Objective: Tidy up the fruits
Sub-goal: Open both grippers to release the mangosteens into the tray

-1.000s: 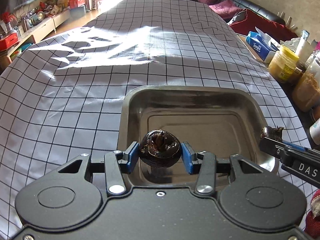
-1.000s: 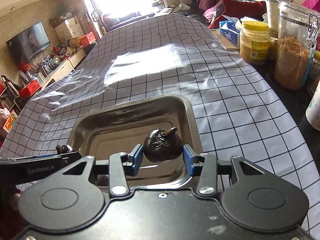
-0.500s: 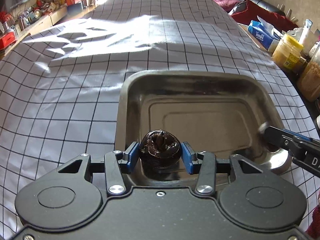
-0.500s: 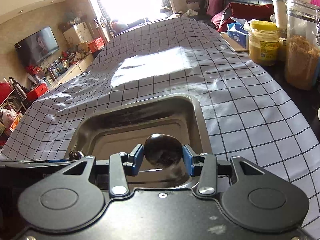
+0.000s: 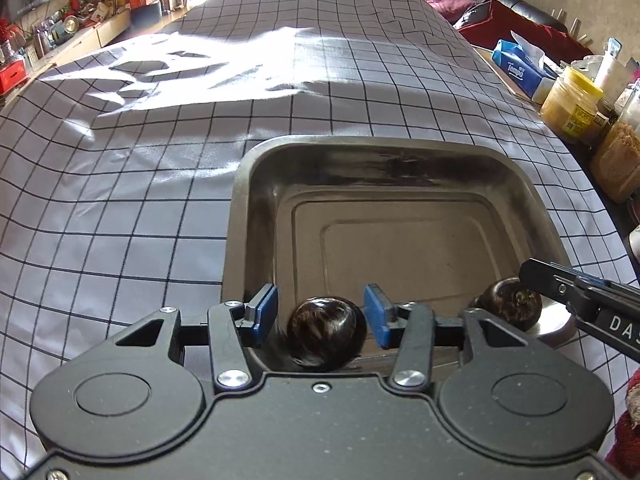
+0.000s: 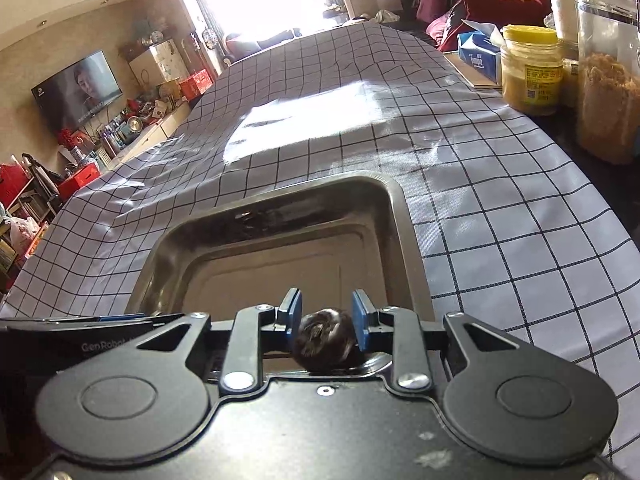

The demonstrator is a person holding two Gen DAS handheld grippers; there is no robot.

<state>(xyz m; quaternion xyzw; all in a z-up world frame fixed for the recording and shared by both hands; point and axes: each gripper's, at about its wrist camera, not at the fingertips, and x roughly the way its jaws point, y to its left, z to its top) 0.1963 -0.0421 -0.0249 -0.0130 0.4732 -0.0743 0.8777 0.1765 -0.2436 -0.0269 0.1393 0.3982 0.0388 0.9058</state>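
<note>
Left gripper (image 5: 320, 316): fingers opening, dark round fruit (image 5: 327, 333) sits loose between the blue pads, gaps both sides, at the near edge of the metal tray (image 5: 240, 184). Right gripper (image 6: 327, 318): fingers pinching a second dark fruit (image 6: 325, 338) over the tray's near right corner. Tray rests on the bench's checked cloth (image 5: 120, 184). Jars (image 6: 530, 70) along the right edge.

Your left hand-held gripper (image 5: 320, 314) tilts steeply downward, its jaws opening, the blue pads (image 5: 265, 312) standing clear on both sides of a dark fruit (image 5: 326, 333). Your right hand-held gripper (image 6: 326, 320) also angles down, jaws drawn in narrow against a second fruit (image 6: 325, 339). Its black finger enters the left view from the right.
</note>
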